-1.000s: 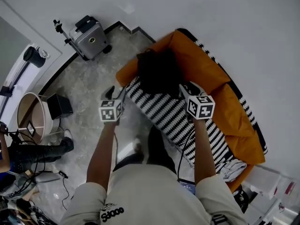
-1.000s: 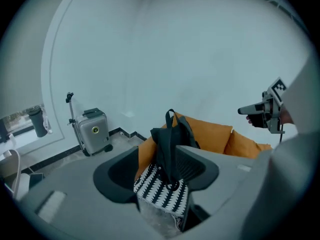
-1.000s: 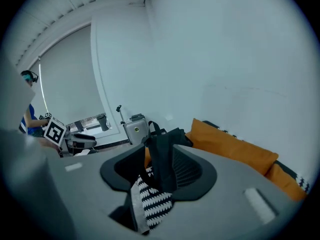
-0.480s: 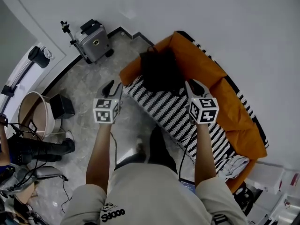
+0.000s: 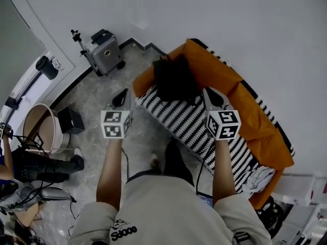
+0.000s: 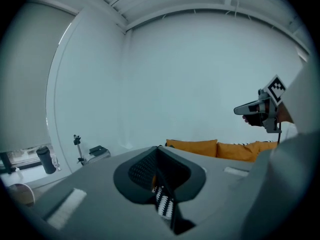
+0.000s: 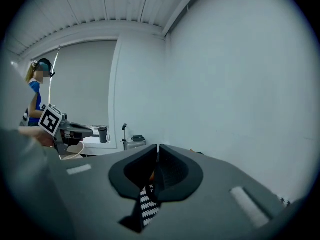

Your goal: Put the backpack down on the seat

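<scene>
Resting place of the backpack: the black backpack (image 5: 173,80) sits on the seat (image 5: 189,122), which is covered in black-and-white stripes. It is at the far left end of the orange sofa (image 5: 219,73), up against the back cushions.
Left gripper: the left gripper (image 5: 121,97) hovers above the stone floor (image 5: 97,96), just left of the sofa's near edge and clear of the backpack. Its jaws have just been closing and now meet, with nothing between them.
Right gripper: the right gripper (image 5: 210,93) hovers over the striped seat, to the right of the backpack and not touching it. Its jaws have just been closing and are pressed together, empty.
Step in hand: with the backpack lying free on the seat and both grippers clear of it, the put-down itself looks finished. This reads as the moment after letting go.
Next move: probably nothing more than drawing both grippers toward the person. No fresh grip seems needed.
Thing to watch: the backpack lies close to the sofa's left end, so it might slump toward the near edge. From above I cannot tell how steadily it rests.
</scene>
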Motion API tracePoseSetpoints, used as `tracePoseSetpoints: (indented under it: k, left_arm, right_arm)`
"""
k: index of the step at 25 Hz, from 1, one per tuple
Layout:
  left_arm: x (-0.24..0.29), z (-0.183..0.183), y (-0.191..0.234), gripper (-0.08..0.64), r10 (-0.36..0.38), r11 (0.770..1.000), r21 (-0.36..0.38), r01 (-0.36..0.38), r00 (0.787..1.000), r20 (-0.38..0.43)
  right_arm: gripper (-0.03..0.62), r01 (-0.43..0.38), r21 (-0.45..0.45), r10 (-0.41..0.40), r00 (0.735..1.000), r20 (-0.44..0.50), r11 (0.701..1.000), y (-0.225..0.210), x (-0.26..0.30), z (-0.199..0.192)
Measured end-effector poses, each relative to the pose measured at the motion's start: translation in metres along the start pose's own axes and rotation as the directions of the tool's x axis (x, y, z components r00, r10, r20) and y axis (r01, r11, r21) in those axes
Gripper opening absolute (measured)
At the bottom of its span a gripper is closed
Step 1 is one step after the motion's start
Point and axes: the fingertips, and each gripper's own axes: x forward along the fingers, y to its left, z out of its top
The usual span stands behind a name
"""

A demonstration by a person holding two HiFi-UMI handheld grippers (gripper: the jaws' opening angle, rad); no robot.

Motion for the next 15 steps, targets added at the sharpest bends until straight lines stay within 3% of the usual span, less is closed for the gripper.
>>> tracePoseSetpoints:
  k: [8,15]
  left_arm:
    - [-0.035,0.037,-0.016,0.011,-0.026,0.999,0.038,0.024,0.997,0.075]
    - [-0.074,0.077,-0.048,0.011,-0.077,0.992,0.115,0.058,0.982,0.17]
  right_arm:
    - [0.005,-0.045,-0.108,0.052,0.997,0.058,0.993,0.042,-0.033,0.027]
    - [0.003,-0.056,-0.14,0.075,0.988,0.135,0.989,0.064,-0.067,0.06]
